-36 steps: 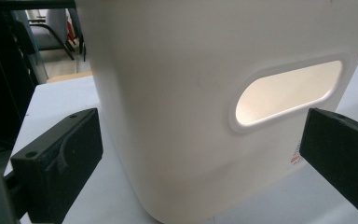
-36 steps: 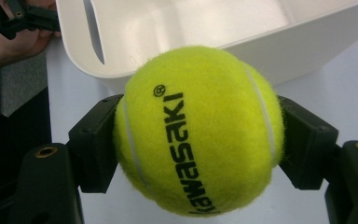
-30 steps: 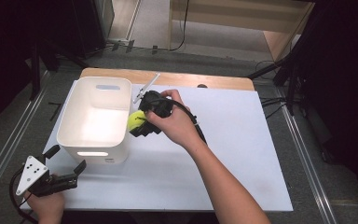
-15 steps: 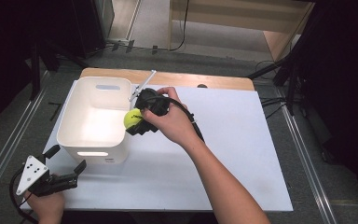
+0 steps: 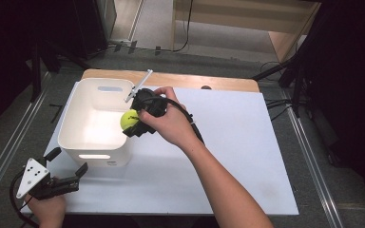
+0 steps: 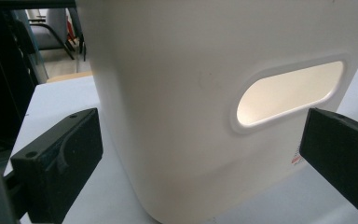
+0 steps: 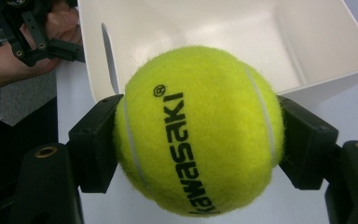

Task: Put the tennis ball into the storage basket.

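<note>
Since the earlier frame the right tongs point(image 5: 132, 124), clamped on the tennis ball point(image 5: 129, 118), had edged leftward over the right rim of the white bin point(image 5: 76, 142) at centre-left, its hollow just beyond, while the left tongs point(image 5: 69, 176) gaped empty at lower left.

White table point(image 5: 228, 156) — white bin point(image 5: 76, 124) on it

- The right claw point(image 5: 134, 122) grips a yellow tennis ball point(image 5: 129, 119) over the right rim of the white bin point(image 5: 95, 148).
- The bin stands at the left of the white desk point(image 5: 237, 156), its handle slot facing the near edge.
- The left claw point(image 5: 69, 168) rests at the desk's near left corner, jaws apart, just beside the bin.
</note>
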`<move>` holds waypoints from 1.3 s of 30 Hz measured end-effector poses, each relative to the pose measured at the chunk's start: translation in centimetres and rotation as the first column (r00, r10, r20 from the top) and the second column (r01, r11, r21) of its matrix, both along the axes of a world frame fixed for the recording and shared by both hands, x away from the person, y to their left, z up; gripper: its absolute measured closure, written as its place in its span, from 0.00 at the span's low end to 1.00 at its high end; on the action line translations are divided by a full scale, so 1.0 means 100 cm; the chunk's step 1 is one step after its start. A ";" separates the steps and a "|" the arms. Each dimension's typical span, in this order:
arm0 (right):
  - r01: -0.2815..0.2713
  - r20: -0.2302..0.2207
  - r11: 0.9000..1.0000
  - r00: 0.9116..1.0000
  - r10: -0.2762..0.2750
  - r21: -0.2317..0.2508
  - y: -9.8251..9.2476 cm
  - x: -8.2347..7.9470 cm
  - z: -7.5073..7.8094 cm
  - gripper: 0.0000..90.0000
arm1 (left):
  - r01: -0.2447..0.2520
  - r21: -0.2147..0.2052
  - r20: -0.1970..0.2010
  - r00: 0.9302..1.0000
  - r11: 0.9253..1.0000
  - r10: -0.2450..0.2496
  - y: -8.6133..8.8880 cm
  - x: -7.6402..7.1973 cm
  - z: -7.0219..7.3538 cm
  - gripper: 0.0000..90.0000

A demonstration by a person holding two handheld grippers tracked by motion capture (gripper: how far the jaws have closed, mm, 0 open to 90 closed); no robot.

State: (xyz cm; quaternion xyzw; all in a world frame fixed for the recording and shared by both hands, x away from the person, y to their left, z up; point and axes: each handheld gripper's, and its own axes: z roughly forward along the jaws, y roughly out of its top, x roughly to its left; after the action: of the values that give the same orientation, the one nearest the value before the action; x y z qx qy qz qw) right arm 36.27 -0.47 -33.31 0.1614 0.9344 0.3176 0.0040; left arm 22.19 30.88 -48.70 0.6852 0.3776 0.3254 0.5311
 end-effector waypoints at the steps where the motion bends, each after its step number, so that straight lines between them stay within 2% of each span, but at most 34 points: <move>1: 0.005 0.001 1.000 1.000 -0.005 0.002 0.001 0.000 0.000 0.26 | 0.000 0.000 0.000 1.000 1.000 0.000 0.000 0.000 0.000 0.00; 8: -0.002 0.005 1.000 1.000 0.002 0.009 0.006 -0.001 0.001 0.26 | 0.001 0.000 0.000 1.000 1.000 -0.001 0.000 0.000 0.000 0.00; 11: -0.008 0.021 1.000 1.000 0.008 0.015 0.008 0.000 0.001 0.26 | 0.001 -0.001 0.000 1.000 1.000 -0.001 0.000 0.000 0.000 0.00; 15: 0.003 0.009 1.000 1.000 -0.004 0.025 0.011 -0.002 0.002 0.26 | 0.001 -0.001 0.000 1.000 1.000 -0.001 0.000 0.000 0.000 0.00; 16: -0.006 0.020 1.000 1.000 0.005 0.025 0.011 -0.001 0.002 0.26 | 0.000 -0.001 0.001 1.000 1.000 0.000 0.000 0.000 0.000 0.00; 26: -0.002 0.018 0.999 1.000 0.001 0.050 0.020 -0.001 -0.001 0.26 | 0.002 0.002 -0.003 1.000 1.000 -0.002 0.000 0.000 0.000 0.00; 31: -0.023 0.027 0.998 0.999 0.022 0.062 0.026 -0.001 -0.003 0.26 | 0.002 -0.004 -0.001 1.000 1.000 -0.002 0.000 0.000 0.000 0.00; 33: -0.010 0.017 0.999 1.000 0.009 0.054 0.027 -0.002 -0.003 0.26 | 0.002 -0.005 -0.001 1.000 1.000 -0.002 0.000 0.000 0.000 0.00; 39: -0.019 0.020 0.998 1.000 0.018 0.055 0.033 -0.002 -0.007 0.26 | 0.003 -0.006 0.001 1.000 1.000 -0.003 0.000 0.000 0.000 0.00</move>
State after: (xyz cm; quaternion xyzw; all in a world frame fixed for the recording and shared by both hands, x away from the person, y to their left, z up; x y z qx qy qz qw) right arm 36.12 2.80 -34.02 0.1495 0.9266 0.3450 0.0054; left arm 22.22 30.89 -48.69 0.6842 0.3772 0.3237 0.5336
